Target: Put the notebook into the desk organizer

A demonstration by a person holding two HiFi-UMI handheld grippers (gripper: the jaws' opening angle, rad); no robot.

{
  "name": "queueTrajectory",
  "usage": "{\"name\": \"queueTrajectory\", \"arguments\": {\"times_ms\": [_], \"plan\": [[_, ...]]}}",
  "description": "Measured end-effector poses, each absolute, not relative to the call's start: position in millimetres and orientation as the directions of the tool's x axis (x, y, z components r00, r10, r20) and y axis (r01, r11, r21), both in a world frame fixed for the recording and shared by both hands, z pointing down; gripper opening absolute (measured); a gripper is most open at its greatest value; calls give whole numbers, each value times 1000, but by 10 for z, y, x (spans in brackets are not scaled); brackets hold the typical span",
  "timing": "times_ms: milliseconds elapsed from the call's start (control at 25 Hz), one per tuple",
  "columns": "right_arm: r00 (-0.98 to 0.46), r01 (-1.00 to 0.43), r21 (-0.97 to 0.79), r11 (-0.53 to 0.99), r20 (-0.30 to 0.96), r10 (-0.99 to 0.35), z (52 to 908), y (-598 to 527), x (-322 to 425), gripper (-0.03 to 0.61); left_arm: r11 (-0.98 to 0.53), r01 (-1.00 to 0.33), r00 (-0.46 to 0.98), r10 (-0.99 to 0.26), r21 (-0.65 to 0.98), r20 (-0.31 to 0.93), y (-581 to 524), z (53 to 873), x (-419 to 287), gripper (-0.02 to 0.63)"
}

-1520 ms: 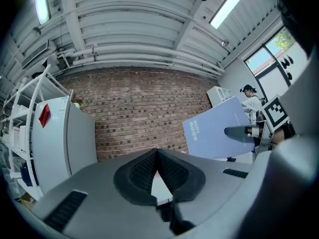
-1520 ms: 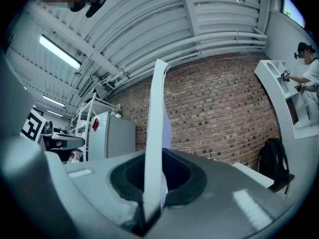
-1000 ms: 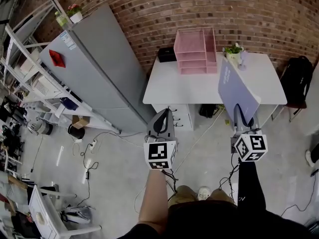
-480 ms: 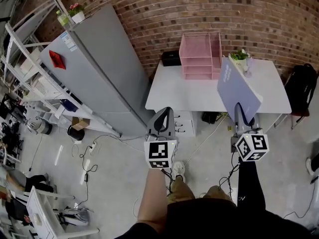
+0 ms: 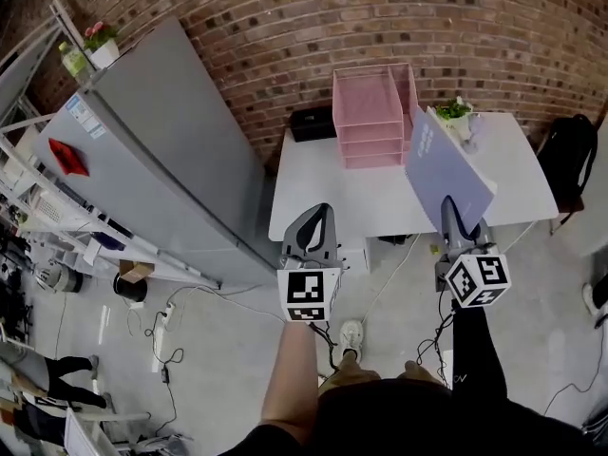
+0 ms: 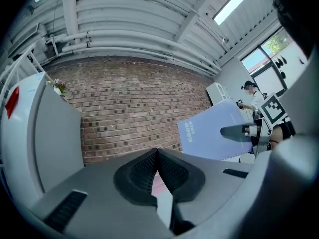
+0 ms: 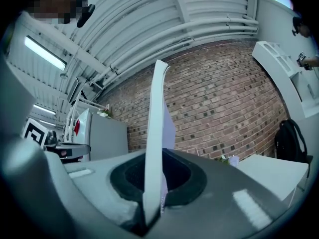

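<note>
A lavender-blue notebook (image 5: 445,167) stands on edge in the air, pinched at its lower edge by my right gripper (image 5: 459,218), which is shut on it. In the right gripper view the notebook (image 7: 154,133) rises edge-on from between the jaws. The left gripper view shows its cover (image 6: 215,131) off to the right. The pink tiered desk organizer (image 5: 372,114) sits at the back of the white desk (image 5: 323,207), beyond the notebook. My left gripper (image 5: 312,238) hangs before the desk's front left edge, its jaws shut with nothing in them.
A small potted plant (image 5: 453,113) and a black box (image 5: 310,123) stand on the desk either side of the organizer. A tall grey refrigerator (image 5: 161,150) is at the left, metal shelving beyond it. A black backpack (image 5: 568,155) rests at the right. Cables lie on the floor.
The view has moved closer to the desk and turned a little left. Both grippers keep their stance, the notebook still gripped in the right one.
</note>
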State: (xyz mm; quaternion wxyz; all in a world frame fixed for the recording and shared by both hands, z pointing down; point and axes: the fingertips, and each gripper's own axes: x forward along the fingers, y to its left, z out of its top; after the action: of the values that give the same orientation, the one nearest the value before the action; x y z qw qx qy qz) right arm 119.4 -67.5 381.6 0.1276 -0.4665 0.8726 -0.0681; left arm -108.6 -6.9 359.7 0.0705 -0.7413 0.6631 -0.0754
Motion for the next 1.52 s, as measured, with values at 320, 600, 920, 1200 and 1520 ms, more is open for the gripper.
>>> {"name": "queueTrajectory", "arguments": {"times_ms": [320,600,920,1200,1520], "plan": [[-464,-813,-333,478,-126,-877,3922,-1309,638,31,-231,-952,225,-973,-201,50,-936,3633,-1559,8],[-433,-714,-548,435,-143,-890,4129,-1681,225,31,-302,-932,294,-953,-200,69,-1413,3713,-1944,8],[-506,-544,-698,465,-168,-846,4495,-1797,-128,31,-345,-919,333,-939,-192,91,-1656,3863,-2164,8],[-603,-570,-648,505,-88,-793,4765,-1894,-394,30,-349,-920,336,-937,-180,101,-1805,3964,-2219,8],[-703,-511,-668,541,-38,-710,4986,-2128,-563,31,-317,-932,298,-946,-174,128,-1994,4080,-2270,8]]}}
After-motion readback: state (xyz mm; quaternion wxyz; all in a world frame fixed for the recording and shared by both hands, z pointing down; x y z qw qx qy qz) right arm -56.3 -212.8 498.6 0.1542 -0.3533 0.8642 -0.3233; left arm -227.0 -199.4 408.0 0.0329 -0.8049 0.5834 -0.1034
